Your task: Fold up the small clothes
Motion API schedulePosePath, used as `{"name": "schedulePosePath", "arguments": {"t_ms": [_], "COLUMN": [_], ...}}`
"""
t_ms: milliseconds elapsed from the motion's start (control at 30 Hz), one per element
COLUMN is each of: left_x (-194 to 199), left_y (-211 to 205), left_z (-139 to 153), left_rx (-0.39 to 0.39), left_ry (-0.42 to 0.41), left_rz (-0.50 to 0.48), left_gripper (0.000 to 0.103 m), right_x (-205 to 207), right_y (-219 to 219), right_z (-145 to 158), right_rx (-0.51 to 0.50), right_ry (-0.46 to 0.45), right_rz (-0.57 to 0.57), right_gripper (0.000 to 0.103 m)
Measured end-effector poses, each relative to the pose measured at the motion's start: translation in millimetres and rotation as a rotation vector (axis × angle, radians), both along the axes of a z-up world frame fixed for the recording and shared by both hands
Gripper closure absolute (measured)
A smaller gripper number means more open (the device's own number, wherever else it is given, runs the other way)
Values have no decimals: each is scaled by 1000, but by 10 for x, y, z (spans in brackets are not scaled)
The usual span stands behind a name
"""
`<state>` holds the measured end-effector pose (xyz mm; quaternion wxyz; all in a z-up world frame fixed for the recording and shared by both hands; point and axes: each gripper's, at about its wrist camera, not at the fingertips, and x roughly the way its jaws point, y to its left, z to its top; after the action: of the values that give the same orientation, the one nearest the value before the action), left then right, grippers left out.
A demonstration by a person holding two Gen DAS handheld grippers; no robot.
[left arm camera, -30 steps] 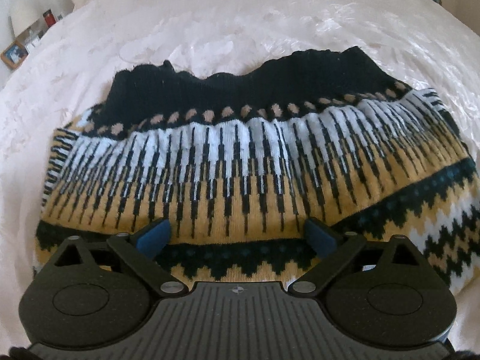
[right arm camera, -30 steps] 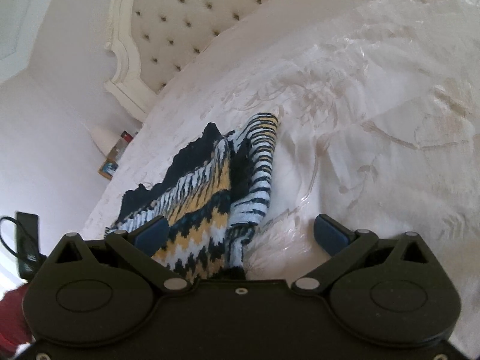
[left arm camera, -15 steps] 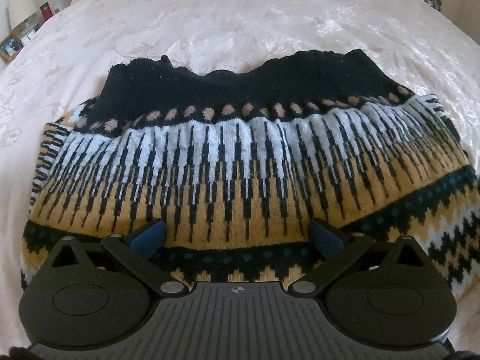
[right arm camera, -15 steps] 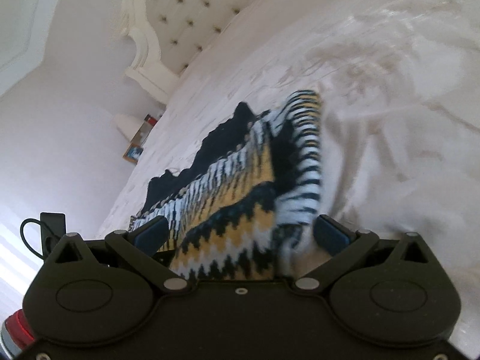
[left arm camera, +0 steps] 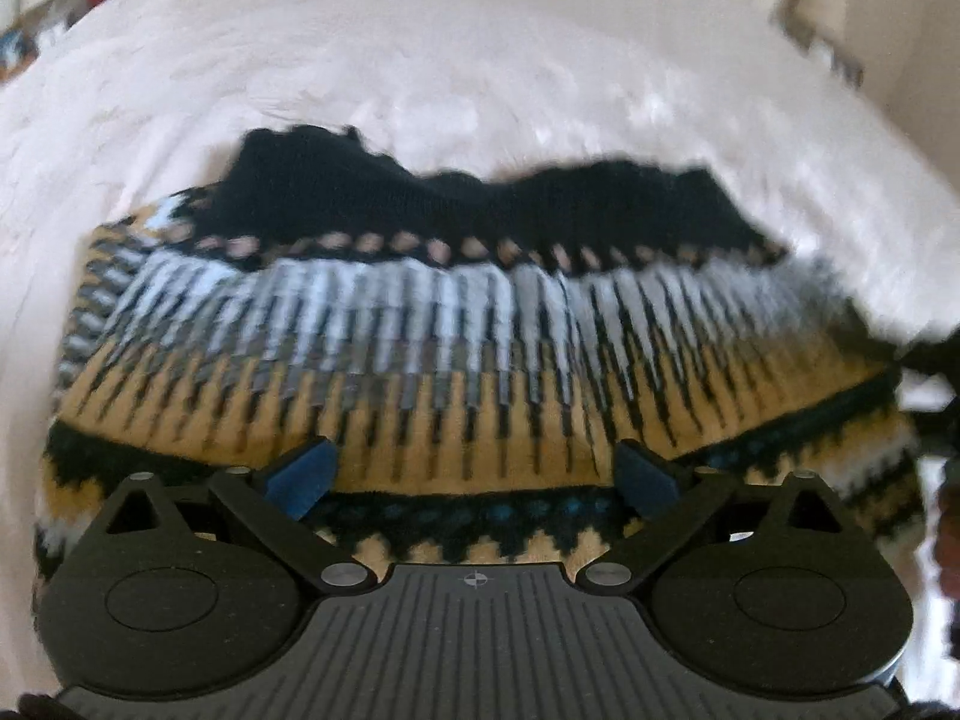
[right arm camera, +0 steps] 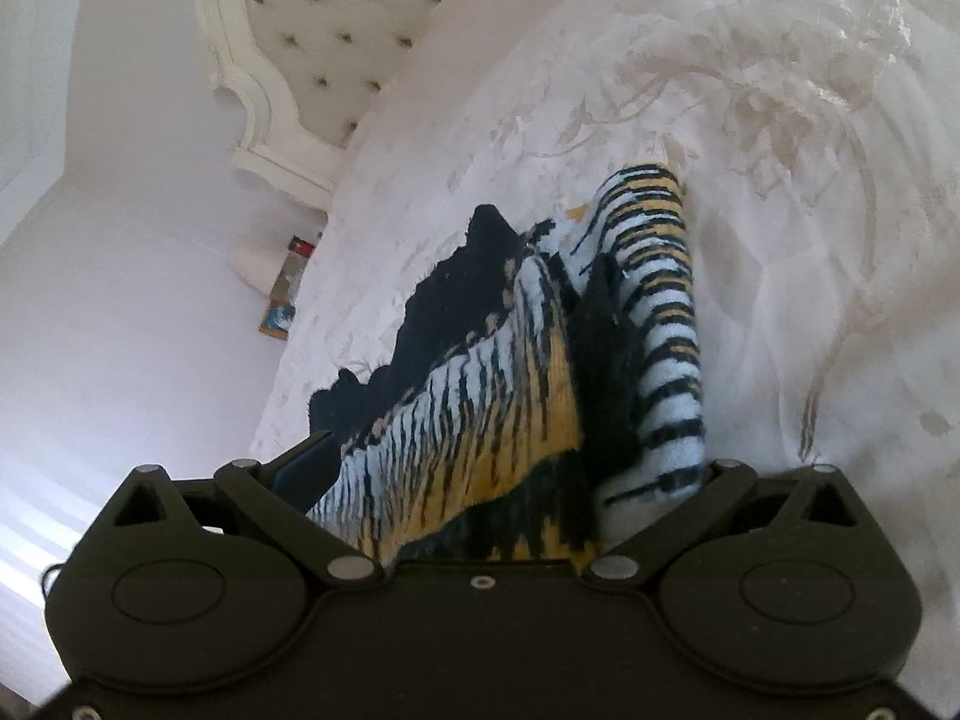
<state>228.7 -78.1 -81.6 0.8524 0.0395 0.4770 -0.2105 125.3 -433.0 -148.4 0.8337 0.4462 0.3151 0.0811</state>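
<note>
A knitted sweater (left arm camera: 480, 324) with black, pale blue and mustard bands lies folded on the white bedspread (left arm camera: 480, 60). My left gripper (left arm camera: 474, 474) hovers open over its near edge, blue pads wide apart, nothing pinched. In the right wrist view the sweater's (right arm camera: 480, 408) end bulges up between the fingers of my right gripper (right arm camera: 510, 462). Its jaws are closing around that bunched cloth. The left pad (right arm camera: 303, 468) stands just beside the fabric, and the right pad is hidden behind a striped fold.
The embroidered bedspread (right arm camera: 780, 180) stretches all round the sweater. A tufted headboard (right arm camera: 336, 18) rises at the far end, with small items on a bedside stand (right arm camera: 288, 294). A dark blurred shape (left arm camera: 936, 360) sits at the sweater's right edge.
My right gripper has pushed forward onto the sweater's end, so cloth now fills the gap between its fingers, which stand slightly narrower. The left wrist view has drawn back and blurred.
</note>
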Motion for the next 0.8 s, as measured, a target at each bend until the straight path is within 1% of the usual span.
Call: {"name": "schedulePosePath", "arguments": {"t_ms": [33,67,100,133,200,367,500,567,667,800], "left_x": [-4,-6,-12,-20,-11,107,227,262,263,275], "left_y": [116,228,342,461,705,1217,1512,1641,1771,1909], "left_z": [43,83,121,160,240,370,360,335,269,222], "left_rx": [-27,-41,-48,-47,-40,-10,18,1,-49,-114], "left_ry": [-4,-10,-19,-33,-64,-123,-154,-156,-146,-114], "left_rz": [21,41,59,76,99,142,188,201,210,207], "left_gripper": [4,4,4,4,4,4,4,4,4,4], "right_x": [2,3,7,9,14,85,181,240,286,424], "right_y": [18,34,48,58,81,319,450,538,656,949], "right_z": [27,53,75,94,141,344,495,600,794,1082], "right_rx": [-43,-86,-122,-148,-169,-337,-389,-420,-462,-483], "right_ry": [19,35,53,68,74,104,150,164,155,95], "right_rz": [4,10,12,9,9,8,-43,-57,-53,-27], "right_gripper": [20,34,44,49,63,68,71,71,71,72]}}
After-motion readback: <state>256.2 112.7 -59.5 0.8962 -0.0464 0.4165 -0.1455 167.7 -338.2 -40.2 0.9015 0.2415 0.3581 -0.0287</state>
